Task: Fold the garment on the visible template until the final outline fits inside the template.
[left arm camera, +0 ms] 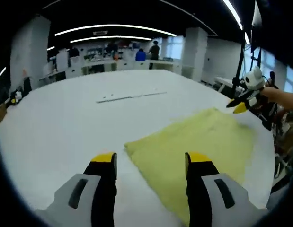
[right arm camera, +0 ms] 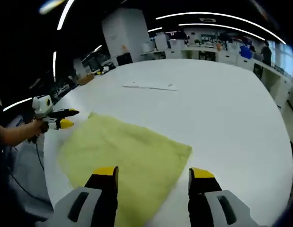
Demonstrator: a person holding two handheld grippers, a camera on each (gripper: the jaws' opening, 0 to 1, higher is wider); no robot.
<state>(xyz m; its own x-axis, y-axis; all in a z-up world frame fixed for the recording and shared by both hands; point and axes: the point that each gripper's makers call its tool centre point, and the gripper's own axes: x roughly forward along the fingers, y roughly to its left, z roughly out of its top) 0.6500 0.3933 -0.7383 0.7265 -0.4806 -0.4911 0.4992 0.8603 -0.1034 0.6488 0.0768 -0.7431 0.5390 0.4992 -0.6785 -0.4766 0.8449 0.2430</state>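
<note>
My left tool point(left arm camera: 151, 163) is spread wide and holds nothing; it hangs above the near corner of the yellow garment point(left arm camera: 198, 146), which lies flat on the white worktop point(left arm camera: 66, 118), reaching ahead and to the right of this tool. My right tool point(right arm camera: 153, 177) is also spread and empty, over the opposite edge of the same garment point(right arm camera: 122, 156).

The cloth sits very close to the rim of the worktop on my side. I judge this is the main danger: if I pull a corner toward me when I fold, part of the cloth can slide over the rim and hang down, out of the workspace.

I cannot make out any template outline around the cloth. Ahead of both tools, well apart from the garment, a thin strip point(left arm camera: 129, 97) lies on the worktop; what it is I cannot tell. Without a clear outline I may fold to a wrong size.

Also, one tool pinching two layers, or lifting alone, would drag the cloth askew.
</note>
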